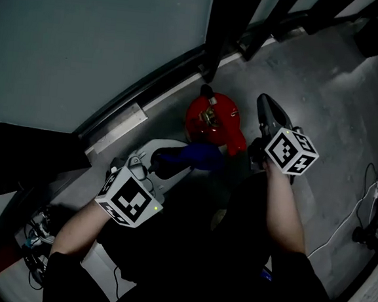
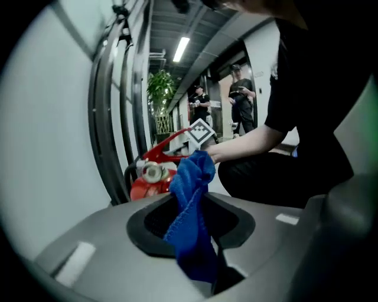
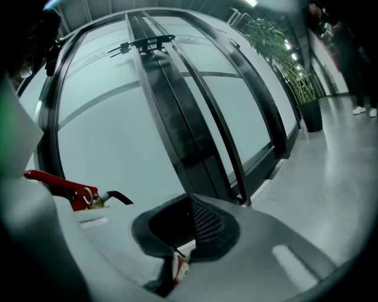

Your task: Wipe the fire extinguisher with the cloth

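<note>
Starting at the lower left of the head view: the left gripper (image 1: 167,165) is clamped on the blue cloth (image 1: 195,155). Its own view confirms it, with the jaws pinching the cloth (image 2: 192,227) low down and a loose bunch standing up past the tips.

On to the middle of the frame, and there's the red fire extinguisher (image 1: 210,119). It's standing upright on the grey floor (image 1: 327,80) at the foot of the glass wall (image 1: 86,46), so its long axis runs straight up toward the head camera. It lies just ahead of the cloth, up and slightly right in the head view. In the left gripper view the extinguisher (image 2: 147,180) sits just left of the bunched cloth. Whether cloth and cylinder are touching, I can't tell.

Over on the right, the right gripper (image 1: 266,111) is just beside the extinguisher with its jaws pressed together, holding nothing I can name. A small red-and-white bit shows low in the gap and is too small to identify. In its view the red lever (image 3: 59,181) sits at the left edge.

My read: the cloth hand is the one placed to wipe, moving forward and then along that upright body.

As for writing, no label or brand is readable anywhere, and the cubes carry only black-and-white square markers.
</note>
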